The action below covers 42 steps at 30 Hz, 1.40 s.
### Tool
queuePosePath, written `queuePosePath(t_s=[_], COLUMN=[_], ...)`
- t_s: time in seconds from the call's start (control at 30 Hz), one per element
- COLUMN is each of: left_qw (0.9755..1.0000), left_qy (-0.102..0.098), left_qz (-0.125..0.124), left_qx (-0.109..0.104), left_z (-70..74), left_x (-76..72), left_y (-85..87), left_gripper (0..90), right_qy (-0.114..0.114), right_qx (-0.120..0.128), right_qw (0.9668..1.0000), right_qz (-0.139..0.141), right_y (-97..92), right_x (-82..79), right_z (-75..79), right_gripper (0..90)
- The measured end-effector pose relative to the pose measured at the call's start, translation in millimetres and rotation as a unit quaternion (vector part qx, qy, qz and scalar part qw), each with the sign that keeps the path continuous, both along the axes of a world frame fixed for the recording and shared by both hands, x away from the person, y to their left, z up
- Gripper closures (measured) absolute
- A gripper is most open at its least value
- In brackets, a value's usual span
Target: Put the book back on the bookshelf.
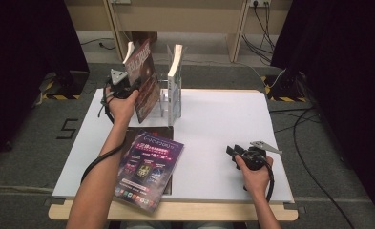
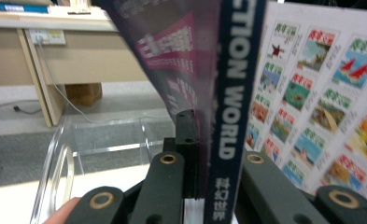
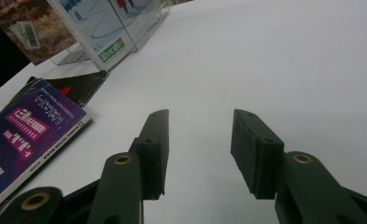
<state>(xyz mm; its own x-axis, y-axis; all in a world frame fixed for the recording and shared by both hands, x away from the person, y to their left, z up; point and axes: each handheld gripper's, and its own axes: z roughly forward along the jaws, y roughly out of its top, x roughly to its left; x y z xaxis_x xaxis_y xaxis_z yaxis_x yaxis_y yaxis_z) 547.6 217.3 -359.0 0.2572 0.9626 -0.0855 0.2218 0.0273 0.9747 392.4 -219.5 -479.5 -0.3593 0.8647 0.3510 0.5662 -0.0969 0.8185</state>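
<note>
Dark-covered magazine clamped in left gripper — jaws pinched on its lower spine edge, seen close in left gripper view with spine running up between the black jaws. Held upright with a tilt, long axis near vertical, above the table's far-left part, just beside the clear acrylic rack. Rack to the right of the held magazine, one pale-backed magazine already standing in it, touching the rack's right side. Free slot between that one and the held copy — likely the target, so short sideways shift and lowering, spine down, probably next. Risk judged: bottom edge catching on the rack's clear divider.

Right gripper resting low near the table's right front, jaws apart, nothing between them, well apart from the rack. Left hand far nearer the rack. Purple-covered magazine flat at the near-left edge on top of a dark one, waiting
</note>
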Motion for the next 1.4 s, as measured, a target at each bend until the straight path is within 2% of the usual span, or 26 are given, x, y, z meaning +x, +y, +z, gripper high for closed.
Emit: queuePosePath(t_s=[0.13,0.2,0.43,0.53,0.67,0.87,1.03,1.17,1.23,1.4], left_qw=[0.9998,0.9998,0.9996,0.9995,0.9991,0.9988,0.9982,0.9986,0.9985,0.999], left_qy=[-0.006,-0.008,-0.01,-0.003,-0.014,-0.015,-0.008,0.001,-0.002,0.01], left_qz=[0.014,0.017,0.016,0.026,0.03,0.039,0.055,0.051,0.05,0.044], left_qx=[0.011,0.007,0.023,0.018,0.028,0.024,0.021,0.013,0.02,0.009], left_z=[-1.8,-3.9,-9.8,-18.3,-23.8,-31.8,-37.3,-42.0,-43.5,-44.8], left_x=[10.3,13.3,12.5,12.6,9.5,6.1,1.5,0.9,0.7,3.0], left_y=[-6.6,-8.5,-16.6,-15.6,-14.9,-7.4,0.1,5.7,6.6,9.4], left_gripper=[83.6,83.6,83.5,83.5,83.4,82.9,80.2,77.7,77.0,75.0], right_qy=[-0.002,-0.003,-0.003,-0.003,-0.004,0.001,0.002,0.002,0.003,0.004], right_qx=[-0.001,-0.003,-0.001,-0.002,-0.004,-0.001,-0.001,-0.003,-0.002,-0.003], right_qw=[1.0,1.0,1.0,1.0,1.0,1.0,1.0,0.9999,0.9999,0.9999], right_qz=[0.003,0.005,0.006,0.005,0.006,0.008,0.009,0.011,0.012,0.011], right_y=[0.6,1.0,1.1,1.5,1.8,3.7,4.7,6.8,7.4,7.0], right_x=[0.4,0.9,0.9,0.3,0.4,0.3,0.0,-0.1,-0.1,0.1], right_z=[-0.5,-0.7,-0.9,-0.5,-0.9,-1.9,-2.3,-2.6,-2.6,-3.5], right_gripper=[57.9,57.9,58.0,58.0,58.0,58.0,58.0,57.9,57.9,57.9])
